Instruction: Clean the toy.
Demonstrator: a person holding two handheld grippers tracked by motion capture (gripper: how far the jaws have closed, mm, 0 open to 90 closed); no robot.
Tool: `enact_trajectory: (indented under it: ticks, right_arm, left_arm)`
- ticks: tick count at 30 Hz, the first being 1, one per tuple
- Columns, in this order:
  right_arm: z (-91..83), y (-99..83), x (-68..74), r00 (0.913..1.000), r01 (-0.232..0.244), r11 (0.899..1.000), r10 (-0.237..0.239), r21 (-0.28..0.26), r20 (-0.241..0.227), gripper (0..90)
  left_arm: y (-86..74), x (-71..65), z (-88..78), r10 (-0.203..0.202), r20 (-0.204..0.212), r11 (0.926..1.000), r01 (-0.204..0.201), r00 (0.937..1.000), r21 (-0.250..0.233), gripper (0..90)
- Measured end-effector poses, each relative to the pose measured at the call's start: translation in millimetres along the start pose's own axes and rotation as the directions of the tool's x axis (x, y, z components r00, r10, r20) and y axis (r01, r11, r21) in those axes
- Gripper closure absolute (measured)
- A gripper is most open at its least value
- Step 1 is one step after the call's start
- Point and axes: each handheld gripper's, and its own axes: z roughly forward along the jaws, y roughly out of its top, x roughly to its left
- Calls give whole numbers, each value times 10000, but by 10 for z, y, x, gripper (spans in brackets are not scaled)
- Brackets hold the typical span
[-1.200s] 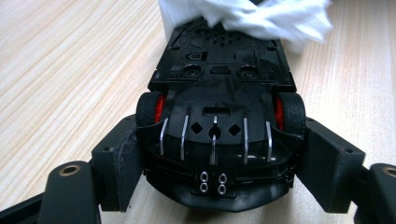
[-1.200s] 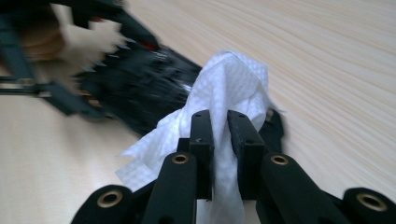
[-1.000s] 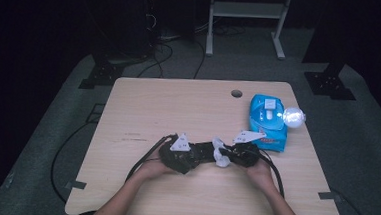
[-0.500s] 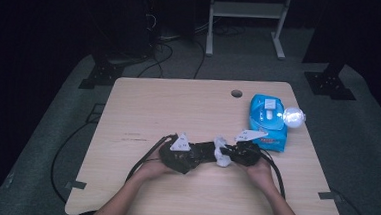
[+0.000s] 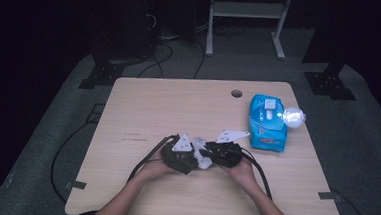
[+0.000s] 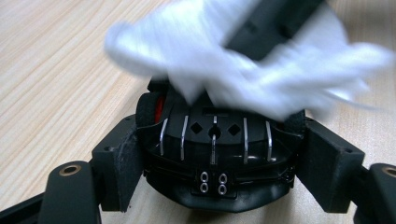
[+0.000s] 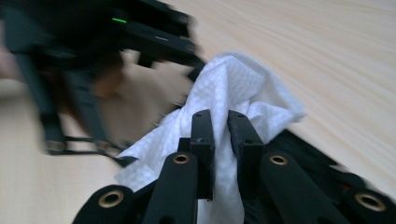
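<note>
A black plastic device with metal slits and a red part on its side rests low over the wooden table. My left gripper is shut on it, one pad pressing each side. A crumpled white wipe is pinched in my right gripper, which is shut on it. In the left gripper view the wipe lies blurred across the device's far end, with the right gripper's black jaw over it. In the high view the left gripper and right gripper meet tip to tip near the table's front middle.
A blue pack of wipes lies at the right of the table, with a shiny round object beside it. A cable hole sits near the far edge. Cables trail off the front left. Bare tabletop lies to the left and behind.
My right gripper has shifted left with the wipe, closer against the left gripper and the device. The left hand has stayed put.
</note>
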Motion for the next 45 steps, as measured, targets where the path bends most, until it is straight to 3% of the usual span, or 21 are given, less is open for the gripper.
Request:
enact_trajectory:
  ticks: [2, 5, 8, 11, 13, 17, 19, 23, 26, 29, 31, 33, 35, 37, 42, 45]
  right_arm:
    - [-41, -40, -72, 9994, -266, 9996, 263, 86, 241, 810]
    - [-44, -47, -43, 9993, -329, 9995, 329, -21, 157, 812]
    - [22, 30, 71, 9991, -88, 9999, 82, -143, -414, 812]
    - [104, 106, 125, 9987, 198, 9997, -205, -147, -463, 811]
    - [138, 122, 88, 9993, 281, 9996, -283, -97, -235, 812]
    - [115, 112, -86, 9974, -14, 9999, 7, 101, 718, 813]
    - [109, 106, -95, 9979, -213, 9998, 209, 63, 611, 815]
    - [187, 141, 4, 9999, -138, 9998, 138, -171, -42, 814]
    - [239, 194, 2, 9996, -166, 9998, 168, -95, 233, 813]
    - [242, 218, -69, 9951, -100, 9999, 87, 126, 989, 814]
    - [236, 215, -83, 9961, -307, 9994, 295, 126, 837, 814]
    - [254, 224, -30, 9984, -174, 9998, 173, 13, 542, 812]
    - [274, 252, 32, 9986, 47, 10000, -43, -81, 536, 812]
    - [277, 263, -19, 9991, -174, 9998, 174, 0, 398, 813]
    - [211, 191, -213, 9924, -455, 9985, 416, 317, 1161, 814]
    - [154, 149, -192, 9936, -475, 9986, 448, 236, 1039, 814]
  left_arm:
    - [7, -6, 6, -11, 5, 10000, 11, 10000, -2, 234]
    - [22, -8, 7, 65, 40, 10000, -66, 10000, 22, 234]
    - [36, -21, 13, 104, 15, 9999, -104, 9999, 10, 234]
    - [36, -26, 14, 105, 17, 9999, -105, 9999, 16, 234]
    - [25, -23, 15, 67, 31, 10000, -67, 10000, 34, 234]
    - [31, -28, 15, 74, 21, 10000, -74, 10000, -9, 235]
    - [31, -28, 19, 90, 30, 10000, -90, 10000, 41, 235]
    - [33, -27, 18, 145, -1, 9999, -145, 9999, 51, 235]
    - [31, -20, 17, 126, -43, 9999, -126, 9999, 58, 235]
    - [29, -21, 18, 148, -31, 9999, -147, 9999, 45, 235]
    - [33, -21, 19, 175, -14, 9998, -175, 9998, 59, 235]
    - [33, -20, 19, 155, -10, 9999, -155, 9999, 55, 235]
    - [22, -14, 11, 101, -19, 9999, -101, 9999, 35, 235]
    - [19, -15, 9, 125, -39, 9999, -125, 9999, 17, 236]
    - [16, -12, 9, 108, -12, 9999, -108, 9999, 1, 235]
    - [19, -13, 18, 96, 12, 9999, -96, 10000, -37, 236]
